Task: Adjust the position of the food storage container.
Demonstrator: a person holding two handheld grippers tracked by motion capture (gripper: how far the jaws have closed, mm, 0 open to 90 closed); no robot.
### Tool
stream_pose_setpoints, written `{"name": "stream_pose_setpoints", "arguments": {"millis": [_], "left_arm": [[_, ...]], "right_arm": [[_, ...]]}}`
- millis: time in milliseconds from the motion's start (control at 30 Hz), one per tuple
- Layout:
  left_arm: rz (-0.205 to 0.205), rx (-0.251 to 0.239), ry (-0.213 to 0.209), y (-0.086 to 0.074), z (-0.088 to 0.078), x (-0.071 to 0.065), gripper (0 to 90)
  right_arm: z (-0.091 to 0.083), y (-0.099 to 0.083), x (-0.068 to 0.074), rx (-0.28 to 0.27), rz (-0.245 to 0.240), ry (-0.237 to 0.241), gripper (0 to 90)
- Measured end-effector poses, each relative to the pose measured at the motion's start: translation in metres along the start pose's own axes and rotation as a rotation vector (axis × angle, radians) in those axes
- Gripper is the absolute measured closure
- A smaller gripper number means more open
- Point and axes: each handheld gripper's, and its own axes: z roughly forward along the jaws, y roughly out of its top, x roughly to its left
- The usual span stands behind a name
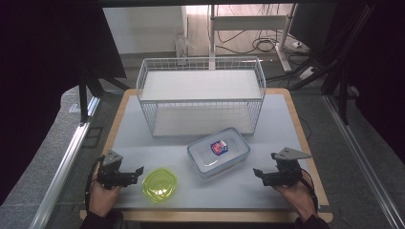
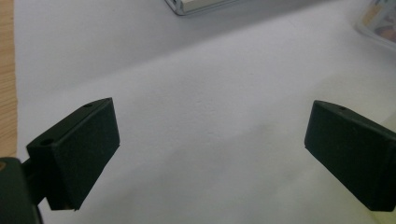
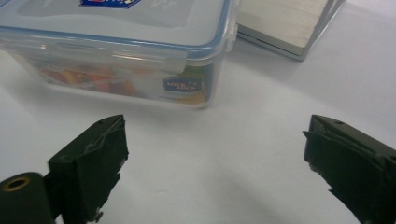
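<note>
Sitting near the middle of the desk (image 1: 286, 124), a clear plastic food container (image 1: 218, 152) lies flat with its lid on. It is rectangular with rounded corners, the lid see-through with a blue seal running round its edge, and a small red, white and blue label is stuck near the lid's centre. In the right gripper view the container (image 3: 121, 51) has a locking flap folded down along its side, and colourful printed paper with a small dark-blue logo shows through the clear wall. It sits turned at an angle to the desk edge, just in front of a white wire basket rack (image 1: 200, 95) that has two tiers with flat white shelves.

A lime-green translucent lid (image 1: 160, 185), squarish with rounded corners, lies on the desk to the left of the container, near the front edge and apart from it.

The left gripper (image 1: 137, 172), held in the person's left hand (image 1: 102, 195), rests low over the desk just left of the green lid; its fingers (image 2: 74, 154) stand wide apart with bare white desk between them. The right gripper (image 1: 258, 173), held in the right hand (image 1: 298, 193), sits to the right of the container; its fingers (image 3: 91, 163) are also spread wide, holding nothing, with the container's corner near in front of them.
</note>
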Motion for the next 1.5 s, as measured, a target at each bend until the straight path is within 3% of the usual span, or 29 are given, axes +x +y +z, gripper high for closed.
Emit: {"name": "stream_pose_setpoints", "arguments": {"millis": [167,367,600,833,933,1133,1300,1333,1367,1433,1467,1500], "left_arm": [[0.012,0.031,-0.001,0.001,0.003,-0.003,2.9],[-0.027,0.005,-0.025,0.001,0.0,0.002,3.1],[-0.007,-0.002,0.016,0.005,-0.005,0.0,8.9],[0.032,-0.107,-0.037,0.018,-0.033,-0.012,34.1],[0.066,-0.113,-0.073,0.024,-0.038,-0.028,47.5],[0.113,-0.094,-0.096,0.028,-0.037,-0.044,58.3],[0.121,-0.101,-0.128,0.031,-0.041,-0.052,69.0],[0.125,-0.102,-0.154,0.032,-0.042,-0.055,74.5],[0.125,-0.102,-0.154,0.032,-0.042,-0.055,77.7],[0.123,-0.093,-0.182,0.033,-0.043,-0.058,80.7],[0.133,-0.088,-0.214,0.034,-0.044,-0.063,87.8],[0.133,-0.088,-0.214,0.034,-0.044,-0.063,89.8]], "right_arm": [[-0.002,0.0,-0.001,-0.011,0.013,-0.003,10.5],[0.002,0.0,0.002,0.015,0.007,0.003,10.6],[0.004,-0.002,0.001,0.036,0.003,0.009,11.0],[0.004,-0.002,0.001,0.039,0.008,0.014,11.8],[0.005,-0.002,0.001,0.041,0.011,0.015,11.9],[0.005,-0.002,0.001,0.044,0.015,0.016,12.2],[0.004,-0.002,0.001,0.042,0.012,0.015,12.7],[0.005,-0.002,0.001,0.045,0.01,0.016,12.9],[0.005,-0.002,0.001,0.046,0.01,0.016,13.0],[0.005,-0.002,0.001,0.046,0.01,0.016,13.0],[0.004,-0.002,0.001,0.044,0.009,0.014,13.1],[0.004,-0.002,0.001,0.044,0.009,0.014,13.1]]}}
